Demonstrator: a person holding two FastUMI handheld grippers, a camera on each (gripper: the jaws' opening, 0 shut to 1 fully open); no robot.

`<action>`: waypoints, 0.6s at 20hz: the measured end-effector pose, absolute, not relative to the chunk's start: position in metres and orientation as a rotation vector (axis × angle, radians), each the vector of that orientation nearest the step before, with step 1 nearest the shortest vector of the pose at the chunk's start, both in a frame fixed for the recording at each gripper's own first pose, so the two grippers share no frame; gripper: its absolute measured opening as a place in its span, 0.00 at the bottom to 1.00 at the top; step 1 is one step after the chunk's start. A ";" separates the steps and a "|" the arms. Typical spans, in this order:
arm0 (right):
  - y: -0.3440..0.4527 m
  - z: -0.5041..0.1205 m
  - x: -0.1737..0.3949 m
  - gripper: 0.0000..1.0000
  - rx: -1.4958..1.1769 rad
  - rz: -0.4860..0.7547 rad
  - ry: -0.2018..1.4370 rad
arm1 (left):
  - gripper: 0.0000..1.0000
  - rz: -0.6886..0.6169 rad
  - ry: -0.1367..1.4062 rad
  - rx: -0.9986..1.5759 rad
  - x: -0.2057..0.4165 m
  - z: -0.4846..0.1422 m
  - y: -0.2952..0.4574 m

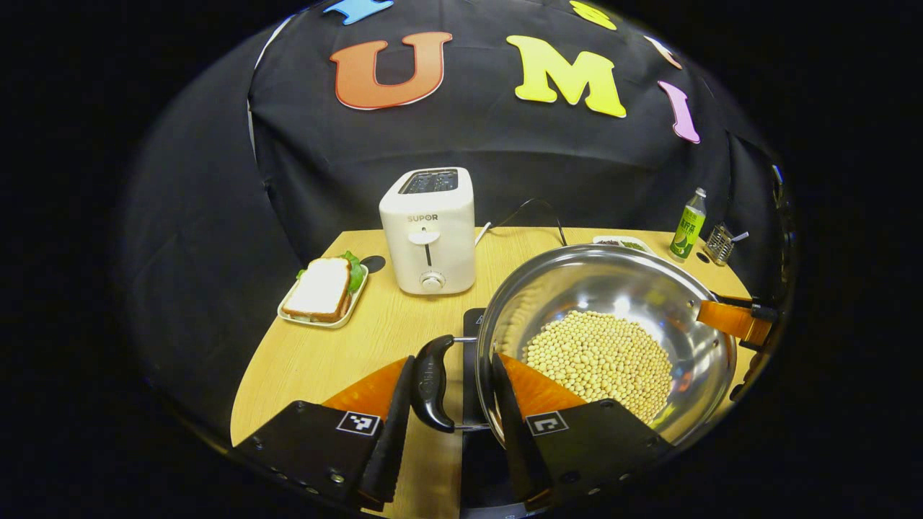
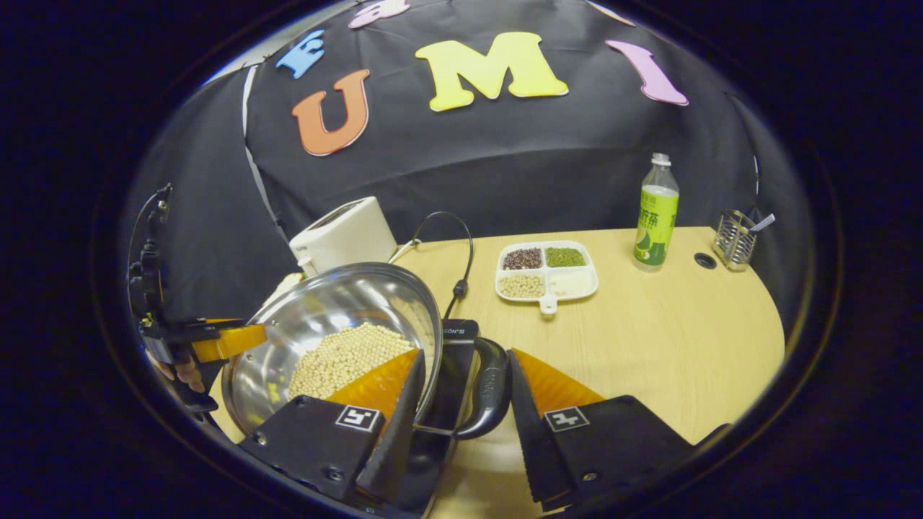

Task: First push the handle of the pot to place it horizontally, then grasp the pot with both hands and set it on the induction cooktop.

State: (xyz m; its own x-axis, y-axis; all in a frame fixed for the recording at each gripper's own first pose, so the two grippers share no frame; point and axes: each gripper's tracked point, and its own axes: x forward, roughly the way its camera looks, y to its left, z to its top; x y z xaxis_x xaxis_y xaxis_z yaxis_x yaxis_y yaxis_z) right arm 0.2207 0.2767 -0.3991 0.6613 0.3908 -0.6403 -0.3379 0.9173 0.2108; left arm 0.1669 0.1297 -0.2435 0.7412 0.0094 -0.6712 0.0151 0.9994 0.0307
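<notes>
we're straddling both pot handles, left hand-held gripper [image 1: 448,404] and right hand-held gripper [image 2: 465,393] released, not clamped. pot [image 1: 613,303] of soybeans [image 1: 598,360] sitting over the cooktop [image 2: 461,353], toaster [image 1: 429,231] at 11 o'clock. risk: uneven squeeze tilting it, spilling beans.

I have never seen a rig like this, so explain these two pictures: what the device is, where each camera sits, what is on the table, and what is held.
There is no robot. A person holds a two-finger gripper in each hand, and each carries a forward-looking fisheye camera. The left gripper and the right gripper each show in their own view. Their jaws are open, one pair around the left black handle and the other around the right black handle of the shiny steel pot of pale beans. The pot is over a black induction cooktop. Nothing is clamped. The wooden table also holds a white toaster, a sandwich on a plate, a white divided tray of grains, a green bottle and a wire holder.
</notes>
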 end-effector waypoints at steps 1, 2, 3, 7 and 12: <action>0.277 -0.399 0.221 0.70 0.090 0.428 0.734 | 0.59 -0.001 0.738 0.035 0.167 -0.244 0.130; 0.277 -0.400 0.221 0.71 0.100 0.437 0.731 | 0.59 -0.003 0.733 0.037 0.168 -0.243 0.130; 0.276 -0.399 0.222 0.70 0.101 0.442 0.729 | 0.59 -0.007 0.731 0.038 0.168 -0.244 0.130; 0.276 -0.399 0.221 0.77 0.059 0.465 0.746 | 0.67 -0.009 0.733 0.100 0.169 -0.252 0.133; 0.273 -0.387 0.209 0.80 0.034 0.463 0.748 | 0.91 0.066 0.690 0.218 0.158 -0.233 0.141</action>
